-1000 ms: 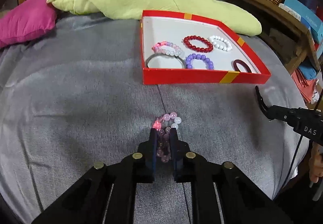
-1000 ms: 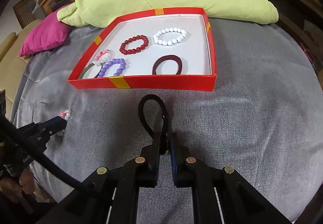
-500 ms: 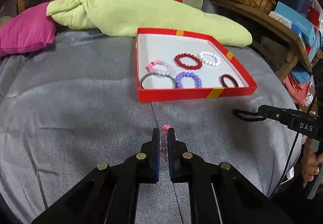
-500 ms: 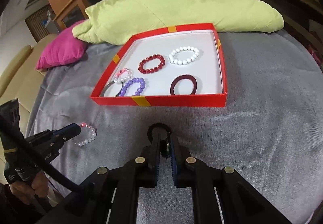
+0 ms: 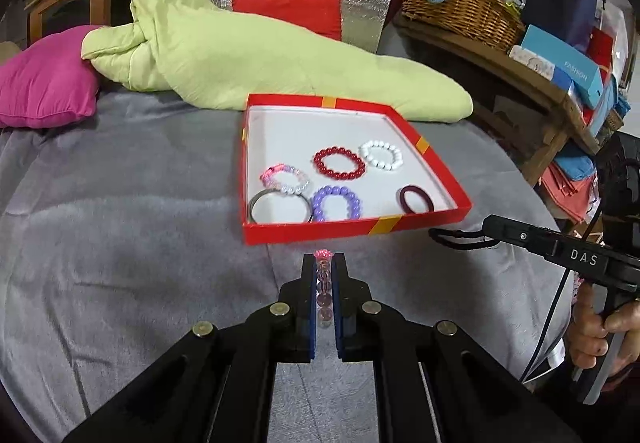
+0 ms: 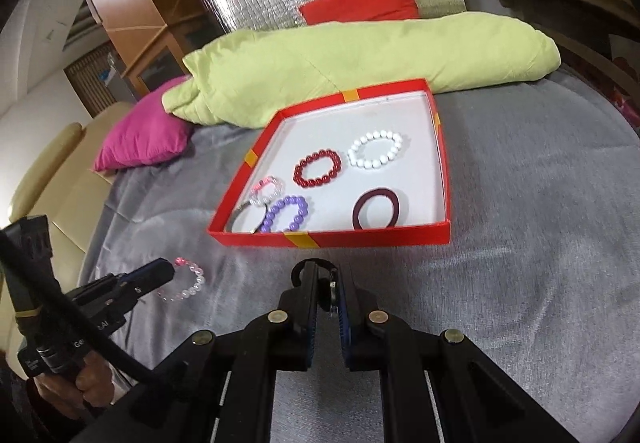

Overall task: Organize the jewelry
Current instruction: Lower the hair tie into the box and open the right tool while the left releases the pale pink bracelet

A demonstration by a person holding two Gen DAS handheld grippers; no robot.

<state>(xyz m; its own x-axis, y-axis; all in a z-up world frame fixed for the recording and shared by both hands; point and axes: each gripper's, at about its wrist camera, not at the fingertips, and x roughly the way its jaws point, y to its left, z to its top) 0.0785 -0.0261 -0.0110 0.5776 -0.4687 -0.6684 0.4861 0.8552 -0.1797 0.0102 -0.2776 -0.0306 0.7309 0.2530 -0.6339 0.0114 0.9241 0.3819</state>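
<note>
We recorded the left gripper [image 5: 324, 263] clamped on a pink-and-clear bead bracelet [image 6: 185, 280] above the grey blanket [image 5: 120, 243], before the red tray [image 5: 352, 231]. The right gripper [image 6: 326, 275] pinched a black hair tie [image 5: 456, 239] just beside the tray's front corner.

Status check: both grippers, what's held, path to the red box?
Left gripper shut on pink bead bracelet. Right gripper shut on black hair tie. Both held short of red box; nothing between.

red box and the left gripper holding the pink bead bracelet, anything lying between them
Nothing: in the left wrist view only bare grey blanket separates the left gripper, shut on the pink bead bracelet, from the red box.
</note>
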